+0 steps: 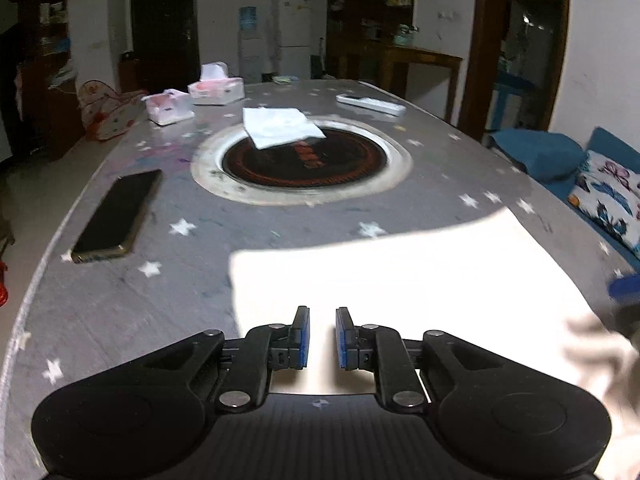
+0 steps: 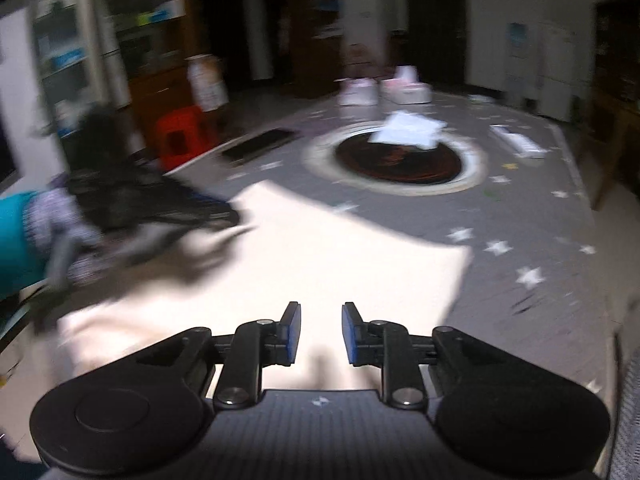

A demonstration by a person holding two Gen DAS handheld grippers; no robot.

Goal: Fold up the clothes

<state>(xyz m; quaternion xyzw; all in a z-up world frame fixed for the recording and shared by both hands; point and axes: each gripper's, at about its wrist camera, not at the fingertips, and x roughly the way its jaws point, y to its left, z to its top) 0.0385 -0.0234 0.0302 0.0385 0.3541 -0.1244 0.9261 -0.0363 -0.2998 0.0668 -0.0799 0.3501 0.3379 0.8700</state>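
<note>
Bare tabletop (image 1: 160,320) lies open left of the white garment (image 1: 400,280), up to the black phone (image 1: 118,216) near the left edge. Beyond the garment a clear strip runs to the round inset burner (image 1: 304,168), where a folded white cloth (image 1: 280,126) sits. Tissue boxes (image 1: 216,88) and a remote (image 1: 370,104) crowd the far end.

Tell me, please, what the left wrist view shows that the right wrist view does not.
Only the left wrist view shows the blue sofa with its butterfly cushion. Only the right wrist view shows the red stool and the person's teal sleeve. Both show the white garment, the phone, the round hotplate, and open, empty tongs.
</note>
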